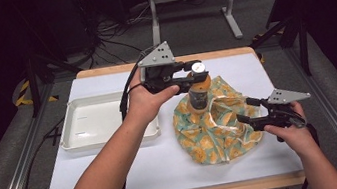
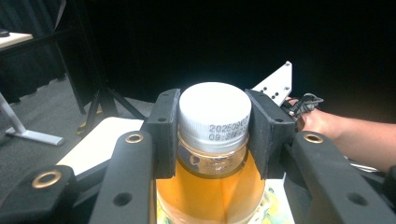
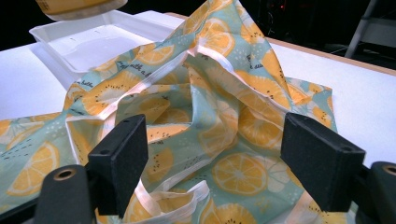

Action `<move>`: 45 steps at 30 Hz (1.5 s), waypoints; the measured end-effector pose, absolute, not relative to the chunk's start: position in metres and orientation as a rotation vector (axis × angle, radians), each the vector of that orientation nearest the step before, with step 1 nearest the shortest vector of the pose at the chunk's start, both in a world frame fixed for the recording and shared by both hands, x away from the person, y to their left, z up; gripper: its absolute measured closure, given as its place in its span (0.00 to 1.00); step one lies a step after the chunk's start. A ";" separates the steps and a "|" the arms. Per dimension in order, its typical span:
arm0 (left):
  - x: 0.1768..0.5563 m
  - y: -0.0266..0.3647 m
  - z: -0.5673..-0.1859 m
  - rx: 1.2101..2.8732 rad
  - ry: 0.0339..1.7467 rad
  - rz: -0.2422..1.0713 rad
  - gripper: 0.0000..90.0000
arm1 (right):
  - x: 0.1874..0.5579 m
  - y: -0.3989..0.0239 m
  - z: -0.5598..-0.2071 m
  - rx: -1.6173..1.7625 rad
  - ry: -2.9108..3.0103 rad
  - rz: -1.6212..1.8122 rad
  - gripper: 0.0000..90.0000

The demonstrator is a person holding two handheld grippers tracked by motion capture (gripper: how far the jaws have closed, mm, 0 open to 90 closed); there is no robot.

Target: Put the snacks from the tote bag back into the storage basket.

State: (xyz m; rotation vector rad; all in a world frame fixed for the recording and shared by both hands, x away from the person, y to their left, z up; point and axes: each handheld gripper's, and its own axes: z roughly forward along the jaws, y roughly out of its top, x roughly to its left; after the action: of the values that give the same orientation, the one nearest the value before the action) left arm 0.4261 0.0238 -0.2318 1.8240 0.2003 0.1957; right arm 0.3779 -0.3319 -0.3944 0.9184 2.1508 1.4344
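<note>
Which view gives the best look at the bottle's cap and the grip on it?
The left gripper view: the white cap sits large and sharp, clamped between the two fingers. The high view shows the bottle small, lifted above the citrus-print bag. The right gripper view shows just its base at the top edge.

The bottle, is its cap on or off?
On. A white cap sits on the bottle, held at the neck by the left gripper.
</note>
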 end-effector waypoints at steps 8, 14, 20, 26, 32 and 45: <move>0.426 0.049 -0.238 1.817 0.237 0.224 0.65 | 0.378 -0.332 -0.395 0.918 2.154 1.435 0.26; 0.425 0.066 -0.241 1.810 0.259 0.244 0.65 | 0.378 -0.332 -0.394 0.921 2.154 1.434 0.26; 0.424 0.082 -0.245 1.808 0.281 0.250 0.65 | 0.378 -0.331 -0.395 0.919 2.161 1.431 0.26; 0.423 0.097 -0.247 1.809 0.289 0.265 0.65 | 0.378 -0.330 -0.395 0.922 2.163 1.433 0.26; 0.424 0.108 -0.250 1.794 0.304 0.268 0.65 | 0.378 -0.331 -0.394 0.922 2.158 1.443 0.26; 0.427 0.133 -0.263 1.791 0.319 0.284 0.65 | 0.374 -0.333 -0.388 0.911 2.136 1.478 0.27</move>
State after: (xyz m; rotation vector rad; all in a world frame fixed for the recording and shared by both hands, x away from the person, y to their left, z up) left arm 0.4271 0.1326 -0.2633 1.7910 0.3190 0.2840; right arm 0.3744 -0.3329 -0.3877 0.9113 2.1360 1.4784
